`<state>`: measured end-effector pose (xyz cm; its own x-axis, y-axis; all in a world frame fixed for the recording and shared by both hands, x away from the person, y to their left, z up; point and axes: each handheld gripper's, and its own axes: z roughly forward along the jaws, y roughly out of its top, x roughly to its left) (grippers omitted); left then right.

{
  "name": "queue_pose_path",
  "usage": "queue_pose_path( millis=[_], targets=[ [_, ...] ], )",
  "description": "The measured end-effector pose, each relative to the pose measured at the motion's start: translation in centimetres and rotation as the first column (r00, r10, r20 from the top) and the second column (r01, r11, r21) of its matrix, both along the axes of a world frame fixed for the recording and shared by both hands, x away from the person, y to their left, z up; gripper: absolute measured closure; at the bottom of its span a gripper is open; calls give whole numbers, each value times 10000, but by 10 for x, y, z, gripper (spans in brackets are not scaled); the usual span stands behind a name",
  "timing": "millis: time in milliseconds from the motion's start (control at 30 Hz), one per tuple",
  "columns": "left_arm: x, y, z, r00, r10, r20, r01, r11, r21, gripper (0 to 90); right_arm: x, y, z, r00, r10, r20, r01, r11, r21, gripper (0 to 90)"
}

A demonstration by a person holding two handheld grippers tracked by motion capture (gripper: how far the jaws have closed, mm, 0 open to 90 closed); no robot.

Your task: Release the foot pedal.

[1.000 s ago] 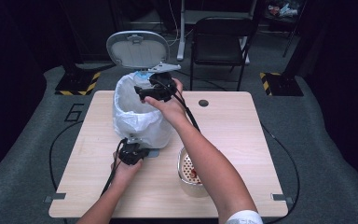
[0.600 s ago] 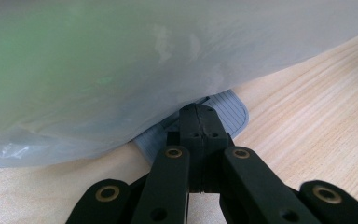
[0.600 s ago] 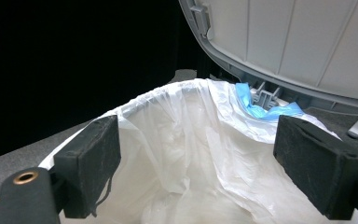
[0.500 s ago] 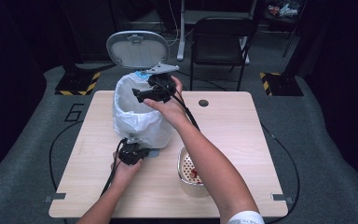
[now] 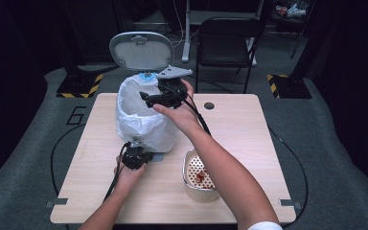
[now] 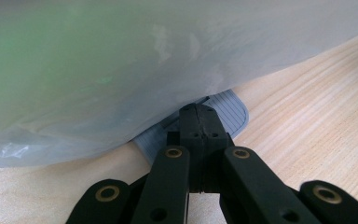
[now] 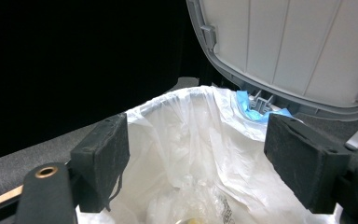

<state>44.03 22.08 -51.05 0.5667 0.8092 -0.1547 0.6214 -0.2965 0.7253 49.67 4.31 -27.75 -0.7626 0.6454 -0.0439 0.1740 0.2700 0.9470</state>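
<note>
A pedal bin [image 5: 143,122] lined with a white bag [image 7: 191,135] stands on the wooden table, its grey lid [image 5: 142,50] tipped up behind it. My left gripper [image 6: 199,112] is shut, its tips resting on the bin's grey pedal [image 6: 230,109] at the foot of the bin; in the high view it sits at the bin's front [image 5: 141,155]. My right gripper [image 5: 146,98] hovers over the bin's mouth, open; its jaws [image 7: 196,154] have just been closing a little with nothing between them. Crumpled clear wrapping lies at the bottom of the bag.
A white perforated basket [image 5: 190,167] with something red inside stands on the table to the right of the bin, under my right forearm. A black chair [image 5: 227,43] stands behind the table. Cables trail off the table's left and right sides.
My right gripper has shifted slightly to the right and up over the bin's mouth. The left gripper, bin and lid have stayed as they were.
</note>
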Motion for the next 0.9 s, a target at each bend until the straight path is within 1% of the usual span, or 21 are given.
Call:
queue_pose_path(
  millis=[67,100,133,233,267,300,333,367,400,467,500,567,600,633,667,700,733,767,833,867,900],
  targets=[
    [-1,0,0,9997,105,-206,-107,9999,-122,900,-5,-4,1,10000,25,22,-25,10000,-15,227],
    [-1,1,1,9996,50,-260,-51,10000,-28,900,-6,-6,1,10000,64,41,-63,10000,-12,227],
    [0,2,0,9998,-99,-172,97,9999,-78,900,-8,-8,2,9999,83,62,-83,10000,-8,228],
    [-1,1,0,9998,-26,-214,23,9999,-154,900,-14,-17,3,9999,153,50,-153,9999,60,232],
    [0,2,1,9998,-112,-138,112,9999,-41,900,-17,-20,3,9999,139,-37,-139,9999,40,233],
    [1,6,2,9988,-439,-200,448,9980,444,896,-21,-27,4,9999,124,85,-125,9999,44,234],
    [0,5,1,9993,-327,-184,331,9992,229,873,-23,-30,4,9999,128,116,-129,9999,63,235],
    [-1,3,1,9994,-263,-226,260,9996,-148,840,-24,-34,4,9998,103,163,-104,9999,61,235],
    [-2,3,1,9993,-159,-338,150,9995,-262,840,-24,-34,4,9998,103,163,-104,9999,61,235],
    [-2,5,3,9994,-152,-319,138,9989,-451,788,-28,-40,4,9998,65,172,-66,10000,65,234],
    [-4,5,5,9994,46,-348,-73,9970,-765,764,-30,-45,4,9997,88,214,-89,10000,27,234],
    [-5,7,8,9996,-45,-288,21,9965,-832,755,-32,-47,4,9997,106,234,-106,9999,23,234],
    [-8,6,11,9992,184,-354,-221,9940,-1067,738,-33,-50,5,9996,125,244,-125,9999,0,234],
    [-10,10,15,9996,247,-149,-260,9953,-935,686,-37,-57,5,9995,90,318,-90,10000,-16,234],
    [-10,10,15,9996,247,-149,-260,9953,-935,638,-37,-57,5,9995,90,318,-90,10000,-16,234],
    [-9,12,16,9999,-12,136,21,9980,-625,638,-38,-60,5,9991,63,414,-65,10000,59,234],
    [-10,11,16,9999,93,141,-82,9973,-736,633,-41,-65,5,9992,23,397,-28,9999,128,234],
    [-14,8,15,9994,279,-207,-300,9933,-1114,618,-43,-72,5,9990,-71,451,64,9999,148,234],
    [-17,15,17,9999,55,-126,-64,9973,-726,608,-46,-80,4,9990,-119,420,112,9998,175,234],
    [-17,17,18,9998,-93,-182,82,9983,-583,596,-47,-84,3,9991,-194,386,189,9997,133,234],
    [-17,17,18,9998,-93,-182,82,9983,-583,585,-47,-84,3,9991,-194,386,189,9997,133,234]
  ],
)
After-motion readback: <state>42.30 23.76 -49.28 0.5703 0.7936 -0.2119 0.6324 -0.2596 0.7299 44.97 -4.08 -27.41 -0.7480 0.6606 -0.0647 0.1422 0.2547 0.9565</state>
